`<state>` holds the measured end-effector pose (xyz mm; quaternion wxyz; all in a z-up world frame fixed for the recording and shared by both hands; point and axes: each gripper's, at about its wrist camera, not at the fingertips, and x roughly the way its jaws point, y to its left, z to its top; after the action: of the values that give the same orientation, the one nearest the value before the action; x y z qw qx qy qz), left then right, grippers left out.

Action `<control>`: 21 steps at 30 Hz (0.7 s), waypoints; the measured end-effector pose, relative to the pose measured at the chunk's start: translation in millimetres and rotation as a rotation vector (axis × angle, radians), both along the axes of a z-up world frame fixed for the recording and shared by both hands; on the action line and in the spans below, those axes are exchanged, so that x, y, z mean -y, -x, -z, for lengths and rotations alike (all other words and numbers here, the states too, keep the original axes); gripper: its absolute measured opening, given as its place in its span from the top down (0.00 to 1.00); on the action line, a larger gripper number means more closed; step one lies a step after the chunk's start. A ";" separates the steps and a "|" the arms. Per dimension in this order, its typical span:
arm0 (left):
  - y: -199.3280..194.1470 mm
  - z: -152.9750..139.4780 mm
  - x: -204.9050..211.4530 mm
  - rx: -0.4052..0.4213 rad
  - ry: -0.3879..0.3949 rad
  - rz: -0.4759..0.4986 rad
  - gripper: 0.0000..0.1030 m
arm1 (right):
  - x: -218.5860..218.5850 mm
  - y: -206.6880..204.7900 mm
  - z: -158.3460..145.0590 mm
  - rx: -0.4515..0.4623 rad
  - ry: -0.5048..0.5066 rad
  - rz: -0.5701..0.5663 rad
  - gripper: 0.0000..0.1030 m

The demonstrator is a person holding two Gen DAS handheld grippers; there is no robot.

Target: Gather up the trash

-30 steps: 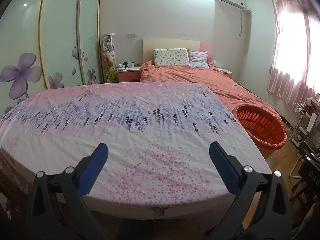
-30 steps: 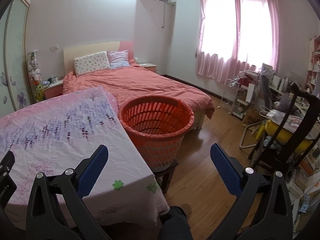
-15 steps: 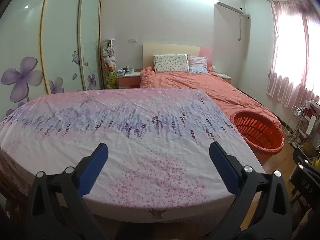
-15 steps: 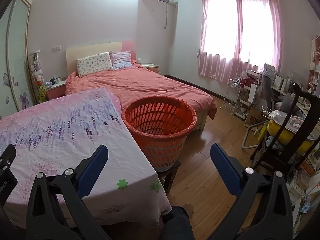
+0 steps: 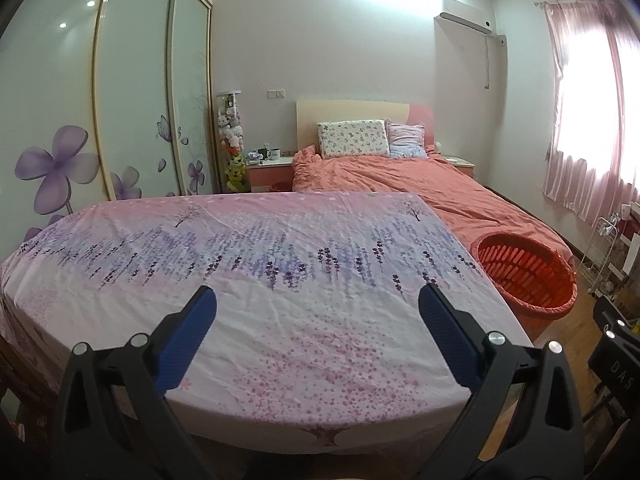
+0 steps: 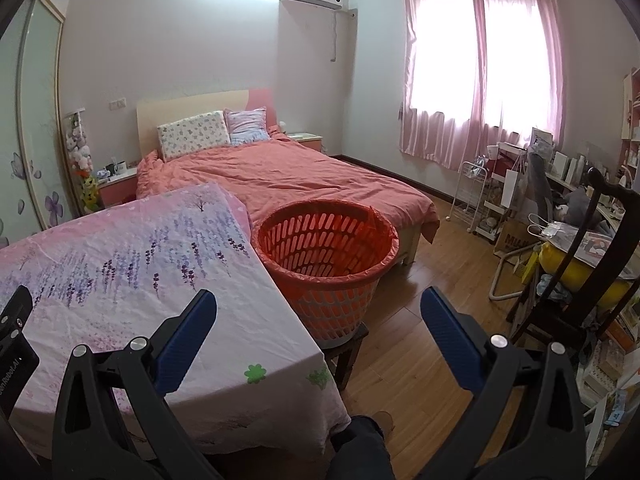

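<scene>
Orange plastic is what I steer by, so the basket [image 5: 524,276] is my landmark. From the left wrist view it sits just off the right edge of the cloth-covered table [image 5: 256,280], between the table and the bed [image 5: 420,184]. My left gripper [image 5: 316,320] hangs over the near part of the table with its jaws spread wide and nothing between them. I see no trash anywhere on the cloth in this view, so I cannot tell where the task's pieces are.

From the right wrist view, the basket [image 6: 326,256] has slotted walls and a thin orange bag lining its rim, and it stands on a small dark stool [image 6: 348,344] beside the table. What I can see of its inside looks empty. My right gripper [image 6: 318,322] is also wide apart and holds nothing, aimed between the table corner and the wooden floor [image 6: 420,320]. No trash shows here either; clutter lies well to the right of the basket, around a dark chair [image 6: 580,264].

My guess is that any scraps will be light, soft and crushable, best pinched at a raised fold or edge.
</scene>
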<state>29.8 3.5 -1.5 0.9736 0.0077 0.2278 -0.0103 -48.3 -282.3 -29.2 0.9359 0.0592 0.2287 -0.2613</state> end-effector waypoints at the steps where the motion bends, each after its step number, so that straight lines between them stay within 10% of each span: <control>1: 0.2 -0.2 -0.2 0.000 0.002 0.000 0.04 | -0.2 0.1 -0.2 0.001 0.000 -0.001 0.02; 21: 2.8 -2.1 3.3 -0.004 0.007 0.006 0.04 | -0.7 -0.4 -2.7 0.006 0.000 -0.001 0.02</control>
<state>27.0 0.2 0.6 0.9732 0.0049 0.2296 -0.0142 -48.0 -281.6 -26.5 0.9366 0.0600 0.2260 -0.2608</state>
